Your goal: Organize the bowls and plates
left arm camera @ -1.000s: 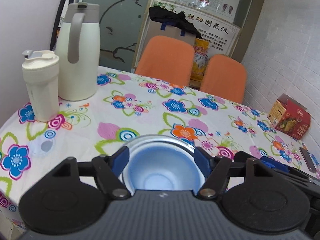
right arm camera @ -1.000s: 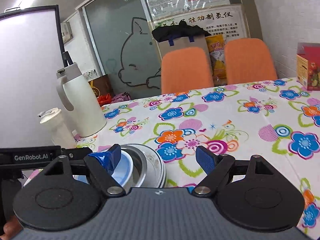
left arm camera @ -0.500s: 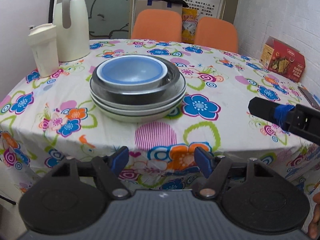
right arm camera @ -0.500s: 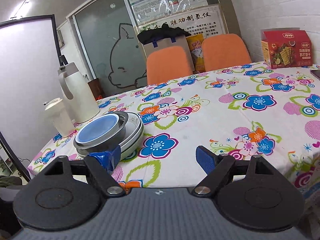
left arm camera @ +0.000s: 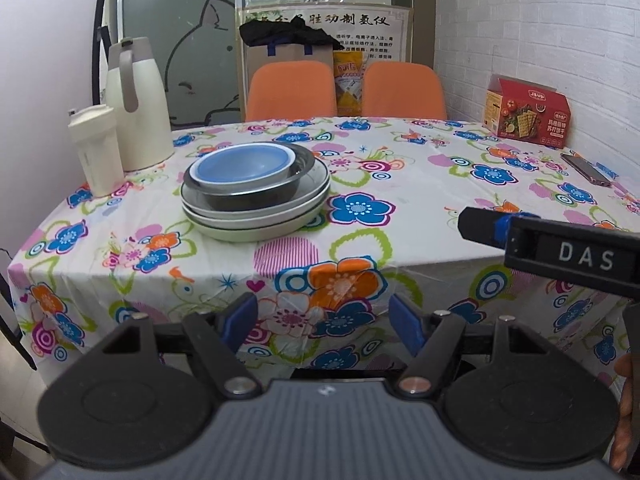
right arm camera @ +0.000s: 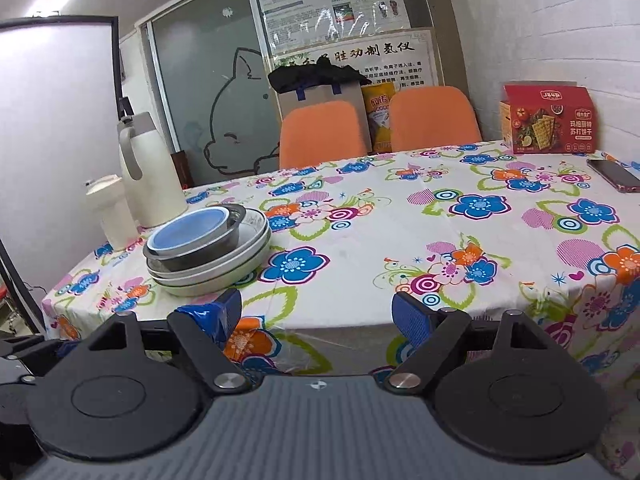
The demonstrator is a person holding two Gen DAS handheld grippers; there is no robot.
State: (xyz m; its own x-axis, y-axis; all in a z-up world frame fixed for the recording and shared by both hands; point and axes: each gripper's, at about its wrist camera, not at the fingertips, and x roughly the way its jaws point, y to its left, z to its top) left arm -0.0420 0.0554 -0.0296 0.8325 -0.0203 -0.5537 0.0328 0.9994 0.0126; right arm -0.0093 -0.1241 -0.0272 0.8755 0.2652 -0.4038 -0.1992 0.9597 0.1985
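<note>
A stack stands on the flowered table [left arm camera: 420,200]: a blue bowl [left arm camera: 244,166] nests in a steel bowl [left arm camera: 256,196], which sits on pale plates [left arm camera: 260,224]. The same blue bowl [right arm camera: 188,230] and plates [right arm camera: 216,276] show at the left of the right wrist view. My left gripper [left arm camera: 326,322] is open and empty, held off the table's near edge. My right gripper [right arm camera: 318,314] is open and empty too, also short of the table. One right finger [left arm camera: 480,226] pokes in from the right in the left wrist view.
A cream jug [left arm camera: 136,108] and a cream tumbler [left arm camera: 96,150] stand left of the stack. A red cracker box [left arm camera: 526,112] and a phone [left arm camera: 588,168] lie at the far right. Two orange chairs [left arm camera: 292,92] stand behind the table by the wall.
Both grippers have pulled back from the stack, past the table's near edge. The blue bowl, which was between the left fingers a second ago, stays in the steel bowl.
</note>
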